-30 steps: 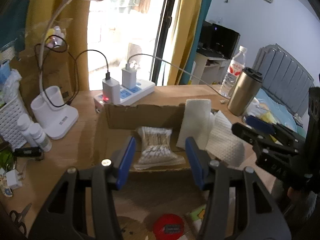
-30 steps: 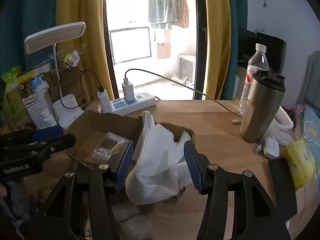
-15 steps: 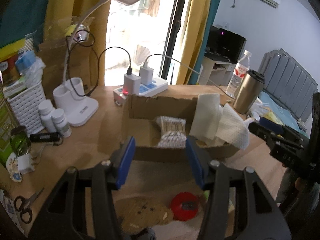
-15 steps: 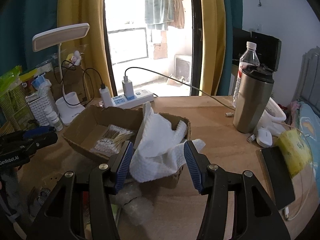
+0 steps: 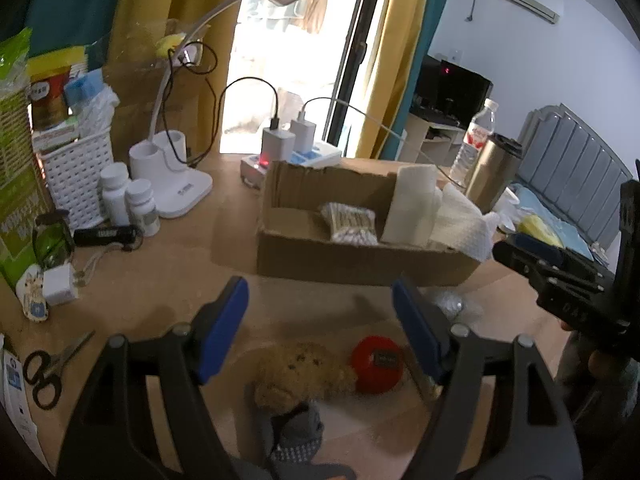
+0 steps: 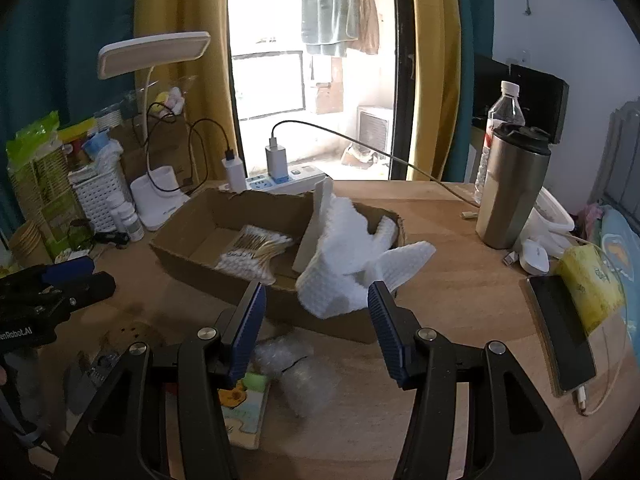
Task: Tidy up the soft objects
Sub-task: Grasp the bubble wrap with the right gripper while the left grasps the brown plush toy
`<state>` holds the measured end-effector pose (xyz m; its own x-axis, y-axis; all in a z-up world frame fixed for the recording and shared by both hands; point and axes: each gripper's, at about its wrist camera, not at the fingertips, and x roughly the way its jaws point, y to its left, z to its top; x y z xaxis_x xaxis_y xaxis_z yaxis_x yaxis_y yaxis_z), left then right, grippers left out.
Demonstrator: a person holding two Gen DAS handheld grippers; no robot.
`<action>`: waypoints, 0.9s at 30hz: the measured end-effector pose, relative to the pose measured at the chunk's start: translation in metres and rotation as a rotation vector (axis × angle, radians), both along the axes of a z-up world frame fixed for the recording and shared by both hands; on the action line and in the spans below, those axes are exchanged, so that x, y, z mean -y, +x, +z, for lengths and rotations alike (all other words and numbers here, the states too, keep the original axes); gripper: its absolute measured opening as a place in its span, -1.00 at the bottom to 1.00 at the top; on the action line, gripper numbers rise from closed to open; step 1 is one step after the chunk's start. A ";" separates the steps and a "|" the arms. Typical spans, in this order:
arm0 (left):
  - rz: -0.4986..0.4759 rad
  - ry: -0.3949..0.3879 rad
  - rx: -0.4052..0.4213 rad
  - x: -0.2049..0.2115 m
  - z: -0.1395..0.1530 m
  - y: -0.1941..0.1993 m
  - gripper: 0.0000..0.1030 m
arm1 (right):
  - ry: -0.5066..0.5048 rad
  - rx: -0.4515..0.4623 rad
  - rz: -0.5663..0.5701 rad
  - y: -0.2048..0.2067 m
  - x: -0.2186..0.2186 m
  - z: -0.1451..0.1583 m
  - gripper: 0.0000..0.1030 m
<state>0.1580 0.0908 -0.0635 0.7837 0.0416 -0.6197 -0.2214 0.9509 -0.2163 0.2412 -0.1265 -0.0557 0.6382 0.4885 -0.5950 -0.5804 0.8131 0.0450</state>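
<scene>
On the table [image 5: 168,280], right under the left claw [image 5: 320,316], sits a small brown teddy bear [image 5: 300,372] with a red round thing [image 5: 376,368] touching its side. Both are soft and both are outside the cardboard box [image 5: 360,256]. Inside the box lie a pack of cotton swabs [image 6: 256,252] and a white cloth [image 6: 348,256] that flops over the box's front wall. The left claw has just been opening; its jaws stand wide with nothing between them. The right claw [image 6: 316,320] is half open and holds nothing, near the cloth but apart from it. The step looks like picking the next soft toy. Next, the left claw likely needs to go down over the bear and squeeze gently.
</scene>
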 end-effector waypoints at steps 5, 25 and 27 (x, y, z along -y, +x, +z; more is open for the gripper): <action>0.002 -0.010 -0.003 0.000 -0.005 -0.013 0.48 | -0.006 0.005 0.014 -0.012 -0.006 0.000 0.09; 0.022 -0.044 -0.083 -0.005 -0.046 -0.039 0.48 | -0.039 -0.052 0.066 -0.033 -0.022 -0.032 0.10; 0.026 -0.044 -0.099 -0.005 -0.049 -0.036 0.48 | -0.035 -0.060 0.061 -0.029 -0.020 -0.035 0.10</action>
